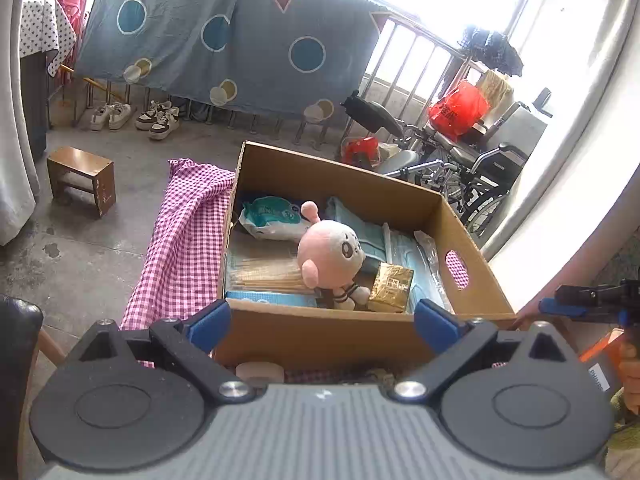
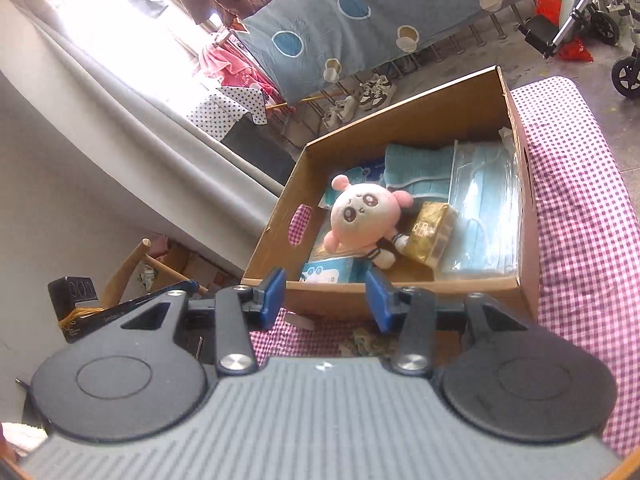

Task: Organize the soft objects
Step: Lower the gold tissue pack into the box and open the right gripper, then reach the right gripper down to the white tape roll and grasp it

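Your left tool is spread wide with nothing between its fingers, held just short of the box. Your right tool is partly spread and empty too, near the same box's front wall. The pink plush lies inside the box on packets, beside a gold pack and blue masks. The box sits on the checked cloth.

Open-topped cardboard box – near wall ahead, pink plush mid-floor
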`<state>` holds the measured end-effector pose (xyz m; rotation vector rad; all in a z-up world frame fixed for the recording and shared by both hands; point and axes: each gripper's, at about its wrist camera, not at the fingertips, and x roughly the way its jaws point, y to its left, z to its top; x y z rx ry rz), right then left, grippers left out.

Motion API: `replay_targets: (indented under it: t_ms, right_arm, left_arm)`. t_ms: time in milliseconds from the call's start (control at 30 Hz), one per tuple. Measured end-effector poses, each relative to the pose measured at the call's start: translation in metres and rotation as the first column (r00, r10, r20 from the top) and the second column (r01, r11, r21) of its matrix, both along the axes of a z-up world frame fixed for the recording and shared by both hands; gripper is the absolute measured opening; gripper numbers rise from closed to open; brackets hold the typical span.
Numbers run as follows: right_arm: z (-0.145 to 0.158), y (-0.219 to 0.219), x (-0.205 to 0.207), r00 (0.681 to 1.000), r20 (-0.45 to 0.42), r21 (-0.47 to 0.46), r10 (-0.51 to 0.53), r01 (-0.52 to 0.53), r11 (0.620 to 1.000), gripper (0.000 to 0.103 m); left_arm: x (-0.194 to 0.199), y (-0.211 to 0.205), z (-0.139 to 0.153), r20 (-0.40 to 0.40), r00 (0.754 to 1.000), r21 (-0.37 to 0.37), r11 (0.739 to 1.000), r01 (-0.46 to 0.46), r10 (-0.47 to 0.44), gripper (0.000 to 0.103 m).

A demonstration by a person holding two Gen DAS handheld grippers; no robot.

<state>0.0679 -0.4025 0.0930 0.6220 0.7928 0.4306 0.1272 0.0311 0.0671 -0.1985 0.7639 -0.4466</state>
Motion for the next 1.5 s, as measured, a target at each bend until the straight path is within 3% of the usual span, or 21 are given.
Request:
replay_targets:
  t_ms: [100,233,367,467,600,733,867,1067,1167,1333,1500]
  right_arm:
    - [-0.018,0.014,-0.023,0.999,-0.024,-0.012,-0.027,0.026,1.000,0.046]
    - [-0.065,0.045,-0.027,0.991,-0.120,-0.058,-0.054,0.048,0.997,0.046]
    - [-0.104,0.075,-0.016,0.979,-0.194,-0.127,-0.070,0.046,0.991,0.046]
    - [-0.118,0.093,-0.005,0.977,-0.205,-0.150,-0.058,0.027,0.988,0.046]
    - [-0.112,0.120,0.007,0.990,-0.142,-0.171,0.003,-0.027,0.985,0.046]
    - [-0.104,0.162,0.032,0.992,-0.050,-0.197,0.119,-0.126,0.972,0.046]
    - [-0.113,0.200,0.057,0.983,-0.011,-0.249,0.184,-0.181,0.951,0.043]
    - [-0.148,0.224,0.094,0.977,-0.116,-0.166,0.181,-0.198,0.966,0.034]
    - [-0.161,0.231,0.102,0.976,-0.130,-0.120,0.176,-0.192,0.974,0.033]
    - [-0.171,0.230,0.106,0.973,-0.151,-0.039,0.175,-0.183,0.982,0.033]
    - [-0.168,0.217,0.102,0.945,-0.259,0.069,0.201,-0.190,0.979,0.033]
  left_arm:
    - [-0.010,-0.002,-0.027,-0.048,0.998,0.024,0.999,0.032,-0.030,0.099]
    - [-0.018,-0.033,-0.070,-0.148,0.977,0.027,0.987,0.157,-0.151,0.098]
    - [-0.031,-0.072,-0.095,-0.112,0.971,0.183,0.956,0.230,-0.212,0.095]
    - [-0.038,-0.091,-0.108,-0.094,0.961,0.249,0.929,0.275,-0.260,0.089]
    - [-0.040,-0.088,-0.110,-0.064,0.972,0.300,0.924,0.237,-0.228,0.089]
    - [-0.035,-0.056,-0.105,0.008,0.996,0.312,0.947,0.081,-0.088,0.086]
    - [-0.024,-0.038,-0.112,0.021,1.000,0.339,0.941,0.013,-0.021,0.086]
    - [0.000,-0.036,-0.135,-0.010,1.000,0.361,0.933,0.017,-0.015,0.066]
    - [0.010,-0.037,-0.145,-0.021,0.999,0.366,0.930,0.035,-0.029,0.057]
    - [0.012,-0.034,-0.145,-0.016,0.999,0.356,0.933,0.046,-0.043,0.049]
    - [0.000,-0.024,-0.135,-0.101,0.993,0.296,0.951,0.094,-0.066,0.049]
